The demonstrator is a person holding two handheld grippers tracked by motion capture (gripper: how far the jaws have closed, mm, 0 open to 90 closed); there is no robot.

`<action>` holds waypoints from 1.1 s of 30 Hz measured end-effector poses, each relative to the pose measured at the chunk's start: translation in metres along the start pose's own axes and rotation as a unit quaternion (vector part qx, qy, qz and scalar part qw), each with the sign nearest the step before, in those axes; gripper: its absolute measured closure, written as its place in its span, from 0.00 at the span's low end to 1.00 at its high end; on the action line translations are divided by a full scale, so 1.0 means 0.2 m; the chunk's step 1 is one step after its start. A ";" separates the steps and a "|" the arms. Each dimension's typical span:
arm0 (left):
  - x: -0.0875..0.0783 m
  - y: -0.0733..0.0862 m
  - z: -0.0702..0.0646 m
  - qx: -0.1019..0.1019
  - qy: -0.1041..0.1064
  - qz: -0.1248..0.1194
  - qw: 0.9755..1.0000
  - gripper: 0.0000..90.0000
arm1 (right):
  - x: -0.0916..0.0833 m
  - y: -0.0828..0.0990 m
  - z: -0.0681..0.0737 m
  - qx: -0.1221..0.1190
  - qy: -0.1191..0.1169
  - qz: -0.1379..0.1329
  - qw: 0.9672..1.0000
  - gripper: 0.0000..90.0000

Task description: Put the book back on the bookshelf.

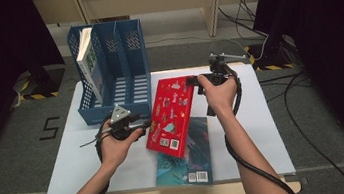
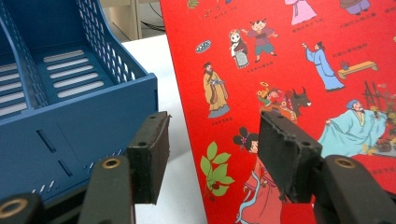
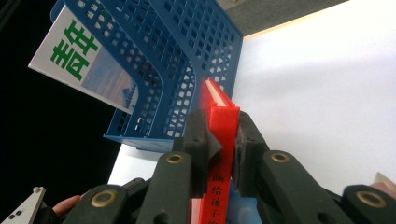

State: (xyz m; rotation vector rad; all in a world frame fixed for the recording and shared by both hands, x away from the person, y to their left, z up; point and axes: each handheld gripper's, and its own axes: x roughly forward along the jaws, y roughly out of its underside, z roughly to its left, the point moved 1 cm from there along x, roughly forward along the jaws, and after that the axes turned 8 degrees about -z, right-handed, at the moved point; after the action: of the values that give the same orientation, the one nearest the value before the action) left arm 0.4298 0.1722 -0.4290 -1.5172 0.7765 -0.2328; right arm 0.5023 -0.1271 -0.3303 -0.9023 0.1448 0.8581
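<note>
Progress stood midway: right tool point(image 1: 193, 80) was clamped on the red book point(image 1: 170, 115), tilted up off the bench point(image 1: 260, 130) beside the blue file rack point(image 1: 126, 90); left tool point(image 1: 144, 127) gaped alongside. Slotting it in remained.

Red book point(image 1: 171, 116) hides teal book point(image 1: 193, 162) top.

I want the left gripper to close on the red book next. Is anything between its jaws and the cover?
No. In the left gripper view the left gripper stands open, with bare white table between its jaws; the red book rises just behind its right jaw.
</note>
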 end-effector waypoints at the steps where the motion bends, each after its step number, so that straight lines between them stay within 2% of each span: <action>1: 0.00 0.00 0.00 0.000 0.000 -0.001 1.000 0.48 | 0.00 0.00 0.00 0.000 0.000 -0.001 1.000 0.88; 13: 0.01 -0.03 -0.01 0.003 0.004 -0.004 1.000 0.48 | -0.01 -0.04 0.04 -0.009 0.004 -0.014 1.000 0.88; 33: 0.05 -0.06 -0.05 0.009 0.018 -0.004 1.000 0.47 | -0.01 -0.07 0.05 -0.017 0.008 -0.033 0.999 0.89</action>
State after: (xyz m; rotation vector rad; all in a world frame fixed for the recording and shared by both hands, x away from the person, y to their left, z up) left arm 0.4352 0.1568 -0.4186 -1.5036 0.7955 -0.2725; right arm 0.5089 -0.1254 -0.3132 -0.9405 0.1137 0.7947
